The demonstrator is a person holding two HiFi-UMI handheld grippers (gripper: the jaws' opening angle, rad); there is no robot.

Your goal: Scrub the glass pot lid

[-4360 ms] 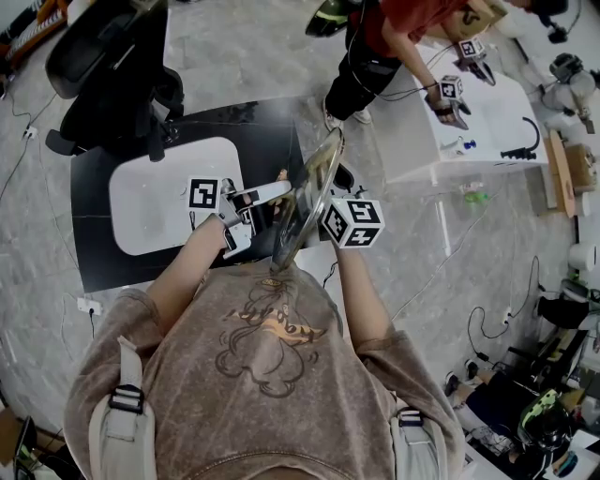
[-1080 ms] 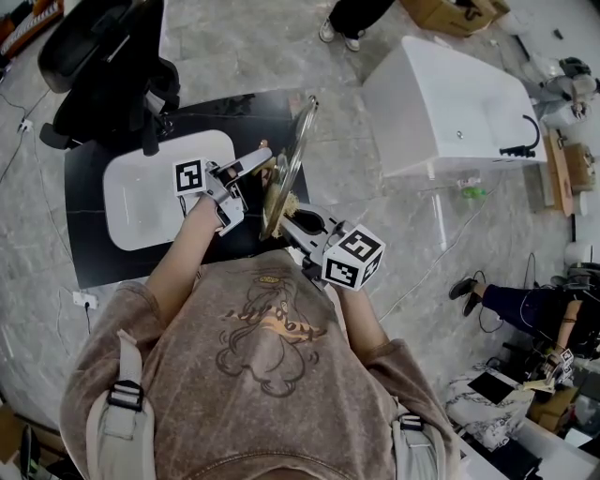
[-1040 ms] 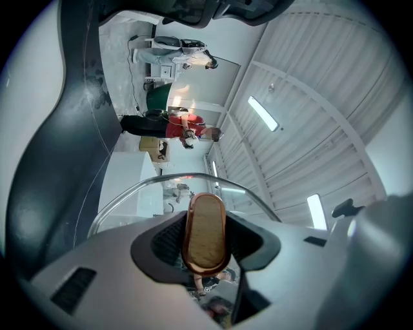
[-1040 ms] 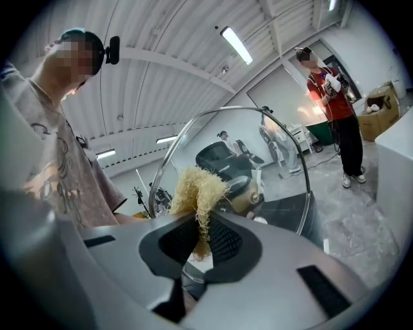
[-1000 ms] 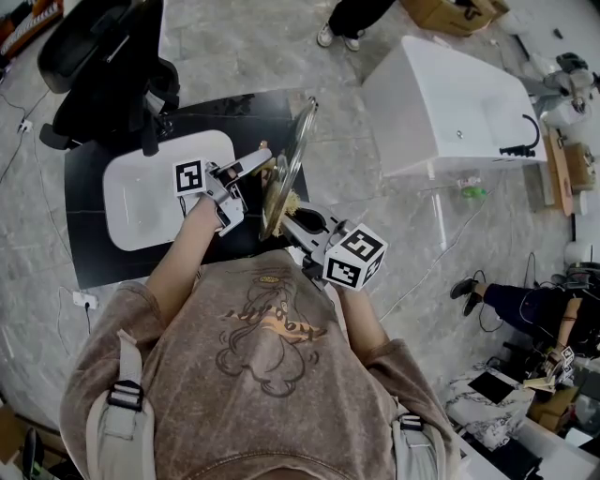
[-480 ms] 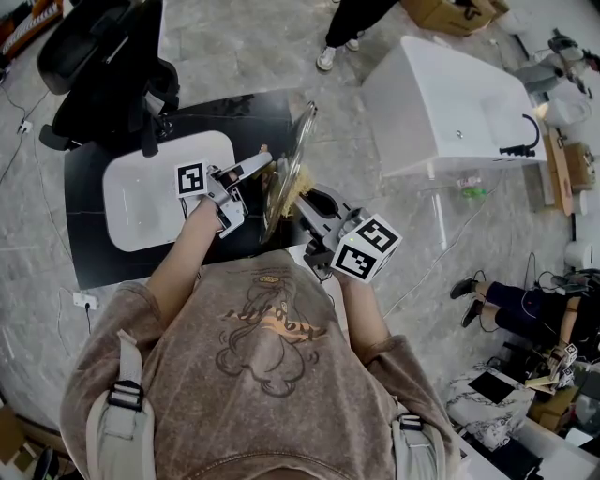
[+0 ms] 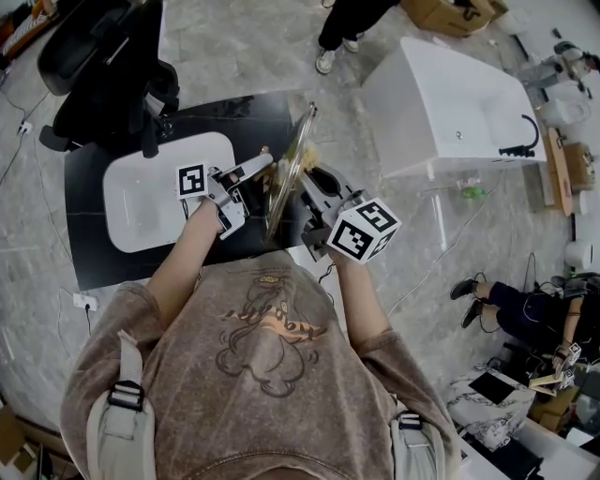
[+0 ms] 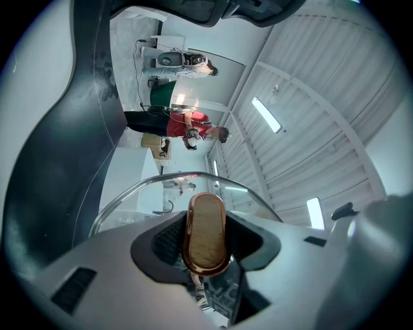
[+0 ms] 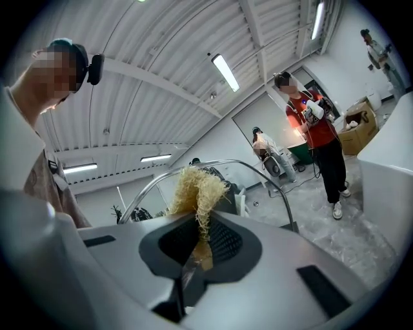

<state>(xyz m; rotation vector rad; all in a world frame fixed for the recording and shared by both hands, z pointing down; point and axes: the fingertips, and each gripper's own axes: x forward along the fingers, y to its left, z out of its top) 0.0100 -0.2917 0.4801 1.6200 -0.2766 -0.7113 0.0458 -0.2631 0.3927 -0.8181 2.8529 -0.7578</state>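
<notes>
**Operator:** Head view first. Where is the lid, and what room is there?

**Inspector:** The glass pot lid [image 7: 289,178] stands on edge in the air, over the right end of the black bench [image 7: 103,248]. Your left gripper [image 7: 266,164] meets it from the left and your right gripper [image 7: 306,180] from the right. The scrubber [image 7: 310,150] sits high at the lid's right face; contact cannot be confirmed there. A white basin [image 7: 155,192] is set in the bench, down to the left. A black chair [image 7: 108,66] stands at the bench's far edge. To the right, open grey floor [image 7: 375,131] runs to a white tub [image 7: 450,94] with a black tap [image 7: 520,141], well apart from you. A cable [image 7: 441,253] lies on that floor. A person [image 7: 349,21] stands beyond, also well apart.

**Operator:** Left gripper view?

**Inspector:** Your jaws are clamped on the lid's knob [image 8: 206,233], wood-coloured with a copper rim. The glass edge arcs just beyond it. Nothing crowds the rim.

**Operator:** Right gripper view?

**Inspector:** Your jaws pinch the scrubber's yellow fibres. The tuft rises above them, in front of the lid's rim. The tub's edge shows at the right, with floor between.
</notes>
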